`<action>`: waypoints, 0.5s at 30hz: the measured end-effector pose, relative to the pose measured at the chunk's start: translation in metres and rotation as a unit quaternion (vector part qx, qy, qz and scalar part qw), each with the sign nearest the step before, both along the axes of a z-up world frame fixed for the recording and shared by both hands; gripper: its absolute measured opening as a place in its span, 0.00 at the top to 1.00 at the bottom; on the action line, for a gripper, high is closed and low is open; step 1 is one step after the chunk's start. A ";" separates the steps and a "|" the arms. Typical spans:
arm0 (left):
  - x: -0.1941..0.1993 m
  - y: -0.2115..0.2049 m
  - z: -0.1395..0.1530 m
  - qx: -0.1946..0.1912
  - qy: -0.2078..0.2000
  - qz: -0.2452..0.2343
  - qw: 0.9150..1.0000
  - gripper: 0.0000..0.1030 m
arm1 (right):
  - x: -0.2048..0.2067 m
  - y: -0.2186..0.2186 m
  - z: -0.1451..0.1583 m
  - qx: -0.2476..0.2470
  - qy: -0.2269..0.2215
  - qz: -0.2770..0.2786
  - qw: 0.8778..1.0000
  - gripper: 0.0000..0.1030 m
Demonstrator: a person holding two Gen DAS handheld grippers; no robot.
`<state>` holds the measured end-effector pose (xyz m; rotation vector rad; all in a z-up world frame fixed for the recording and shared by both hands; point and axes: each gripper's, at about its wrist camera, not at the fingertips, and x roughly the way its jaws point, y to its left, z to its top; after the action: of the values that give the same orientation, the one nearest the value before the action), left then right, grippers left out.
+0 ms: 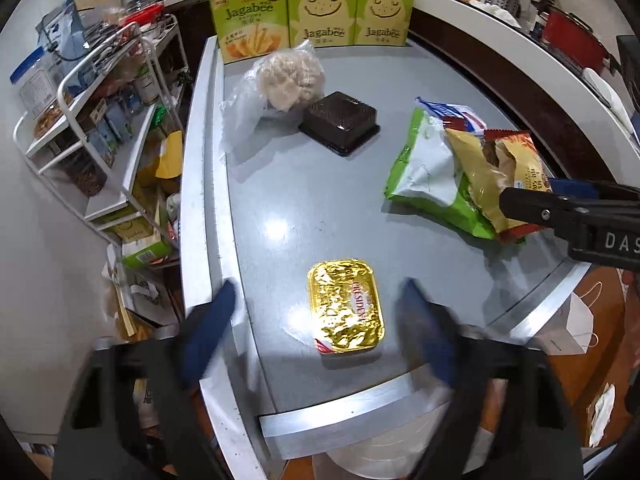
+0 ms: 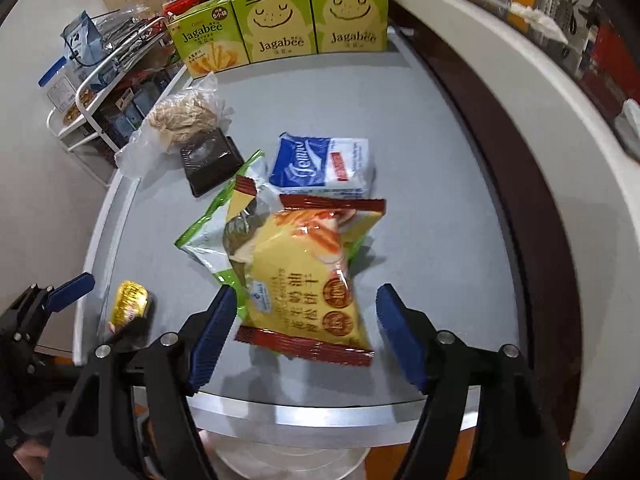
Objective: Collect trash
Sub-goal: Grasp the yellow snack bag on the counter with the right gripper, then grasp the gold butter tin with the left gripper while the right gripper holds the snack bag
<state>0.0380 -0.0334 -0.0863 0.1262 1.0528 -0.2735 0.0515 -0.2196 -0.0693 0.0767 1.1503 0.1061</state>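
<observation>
Left tongs (image 1: 316, 312), released, straddle the gold tub (image 1: 346, 307) near the bench (image 1: 280, 200) edge; right tongs (image 2: 306, 328), released, straddle the yellow wrapper (image 2: 308, 280). Centre each item before clenching.

left gripper (image 1: 316, 328) – black frame, blue finger pads | right gripper (image 2: 306, 332) – black frame, blue ribbed pads, silver screw heads, white letters "DAS" on its side
</observation>
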 end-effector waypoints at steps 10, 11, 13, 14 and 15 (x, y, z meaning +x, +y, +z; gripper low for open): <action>0.005 -0.004 -0.008 -0.003 0.026 -0.007 1.000 0.49 | 0.004 0.015 -0.002 -0.029 0.005 0.020 0.999 0.43; 0.005 -0.005 -0.008 -0.002 0.026 -0.008 1.000 0.51 | 0.005 0.018 -0.004 -0.036 0.009 0.025 0.999 0.51; 0.006 -0.005 -0.008 -0.002 0.026 -0.008 1.000 0.53 | 0.006 0.020 -0.008 -0.044 0.017 0.028 0.998 0.59; 0.006 -0.005 -0.008 -0.004 0.026 -0.007 1.000 0.56 | 0.006 0.019 -0.010 -0.042 0.018 0.027 0.999 0.63; 0.005 -0.004 -0.007 -0.006 0.026 -0.008 1.000 0.61 | 0.006 0.016 -0.010 -0.033 0.019 0.026 0.999 0.66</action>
<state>0.0434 -0.0377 -0.0937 0.1178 1.1023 -0.2997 0.0573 -0.2032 -0.0793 -0.0101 1.1934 0.1126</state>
